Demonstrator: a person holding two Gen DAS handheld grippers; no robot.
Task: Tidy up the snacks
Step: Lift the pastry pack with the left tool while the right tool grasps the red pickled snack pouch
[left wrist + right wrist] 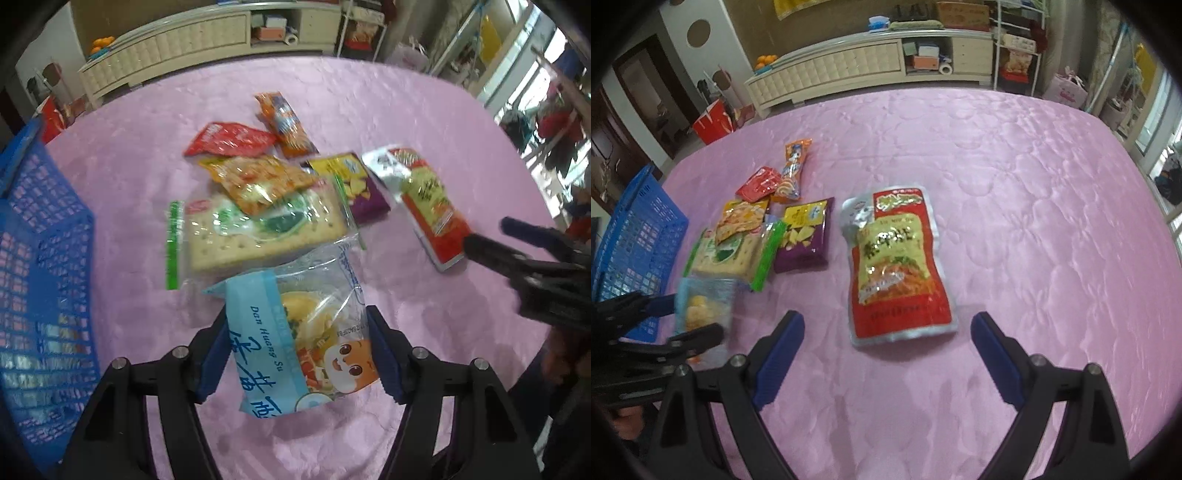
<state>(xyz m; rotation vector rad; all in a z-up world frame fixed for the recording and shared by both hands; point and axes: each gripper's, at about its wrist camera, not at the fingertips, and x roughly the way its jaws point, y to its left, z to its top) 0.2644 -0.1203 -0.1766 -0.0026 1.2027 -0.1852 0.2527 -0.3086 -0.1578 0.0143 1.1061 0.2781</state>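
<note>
Straddling the blue egg-yolk pastry packet (295, 339) at the lower centre, the left gripper (295, 350) has pads beside both edges; whether they press it I cannot tell. The slippery film could slide out. The right gripper (886, 354) is spread before the red pickle pouch (897, 266); blue basket (44, 258) at left.

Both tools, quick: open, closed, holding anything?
Left tool: straddles the light-blue clear-windowed snack packet; whether its pads press on it cannot be told.
Right tool: open, empty, before the red-and-yellow foil pouch.
</note>
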